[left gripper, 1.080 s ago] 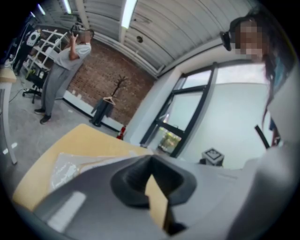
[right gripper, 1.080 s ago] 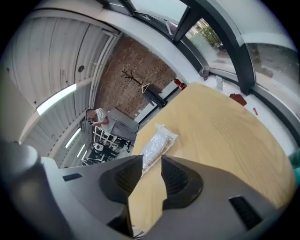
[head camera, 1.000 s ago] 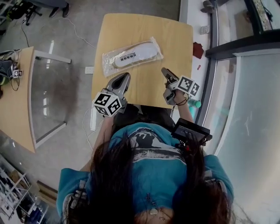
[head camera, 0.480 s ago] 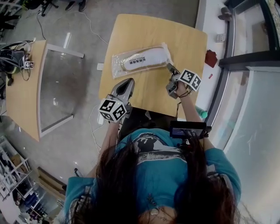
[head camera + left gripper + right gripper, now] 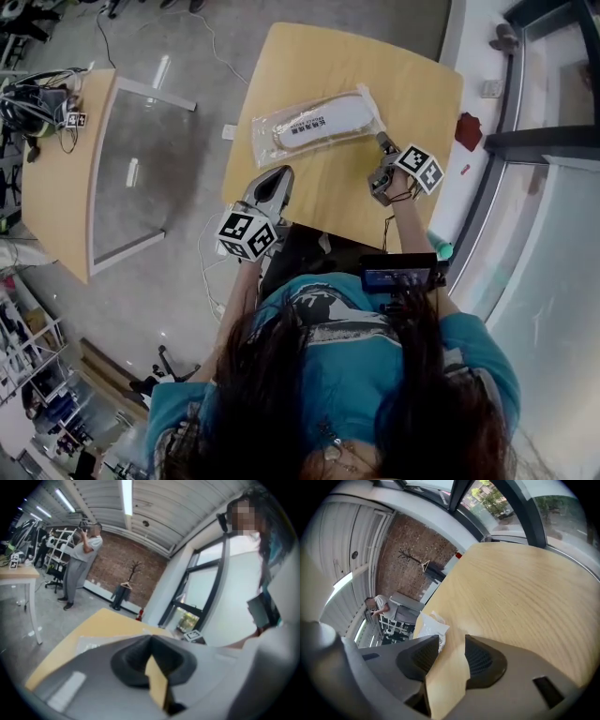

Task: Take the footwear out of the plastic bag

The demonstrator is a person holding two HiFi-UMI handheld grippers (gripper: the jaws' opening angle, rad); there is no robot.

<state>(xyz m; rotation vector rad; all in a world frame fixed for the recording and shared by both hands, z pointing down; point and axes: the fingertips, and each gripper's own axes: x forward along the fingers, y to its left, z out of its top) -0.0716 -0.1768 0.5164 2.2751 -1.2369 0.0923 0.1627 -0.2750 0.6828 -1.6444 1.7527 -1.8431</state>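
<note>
- Plastic, clear and crinkled, the plastic bag (image 5: 314, 131) lies flat on the wooden surface (image 5: 417, 89) with the white footwear (image 5: 330, 116) sealed inside. Nothing has been drawn out yet.
- The right claw (image 5: 382, 142) is what has changed. A second ago it hung back near the surface's near edge. It has now come forward and down, so the bag's end sits just ahead of its tips and slightly to their left.
- Its jaws have just been opening and now stand well apart. In the right gripper view only bare wood shows in the gap between them. The bag's corner lies just beyond the left jaw, not yet between the pads.
- The left claw (image 5: 273, 184) has barely shifted. Its jaws are pressed together on nothing, and the bag lies a little way ahead of it across open wood.
- By my reading this is the approach to a first grasp, with the right claw readied to nip the bag's end.
- The left claw will probably have to open and pin or pinch the other end before the footwear can slide free. One grip alone is likely to drag the whole bag along.
</note>
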